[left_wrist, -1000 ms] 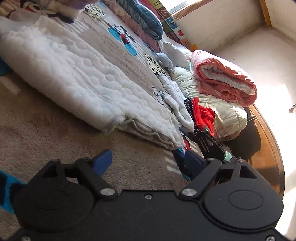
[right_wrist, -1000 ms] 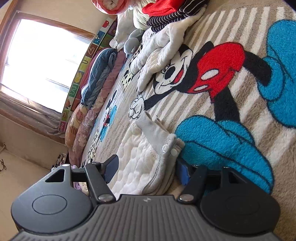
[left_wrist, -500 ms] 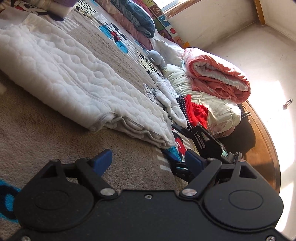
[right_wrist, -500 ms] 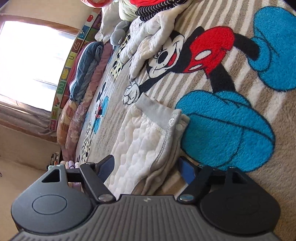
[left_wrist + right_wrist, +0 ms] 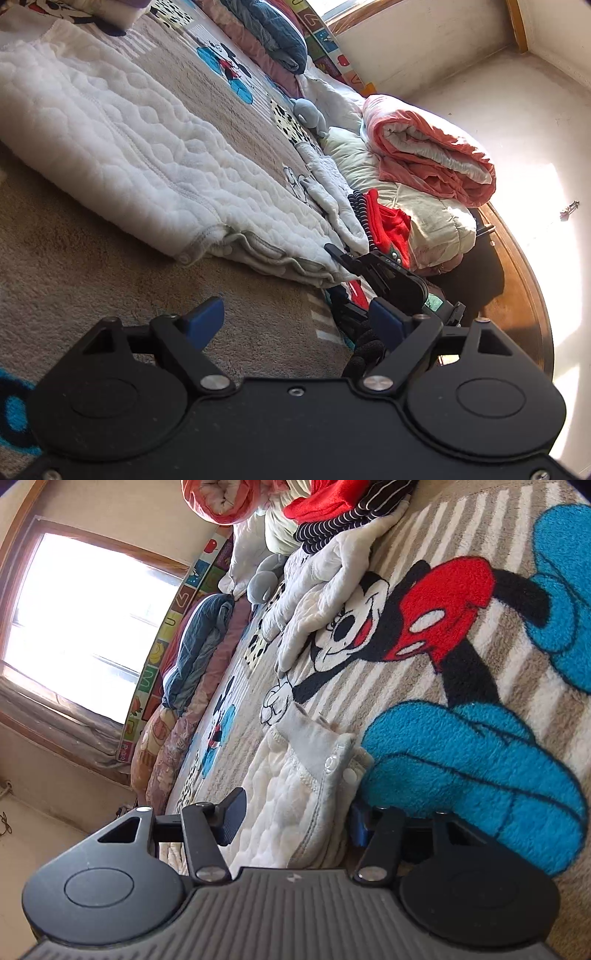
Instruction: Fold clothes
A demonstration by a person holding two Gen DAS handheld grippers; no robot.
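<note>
A: Quilted white cloth lies between the blue pads of the right claw (image 5: pixel 295 821), whose jaws are closing on the garment (image 5: pixel 295 790) at its grey snap-button edge, likely to lift that end for a fold.

B: And the left claw (image 5: pixel 295 321)?

A: Wide open, holding nothing, low over the rug (image 5: pixel 74 266) near the hem, probably waiting. The garment lies flat on the rug, stretching far left.

B: Counts?

A: Two claws, one garment here, one heap of clothes (image 5: pixel 388 221) far right.
</note>
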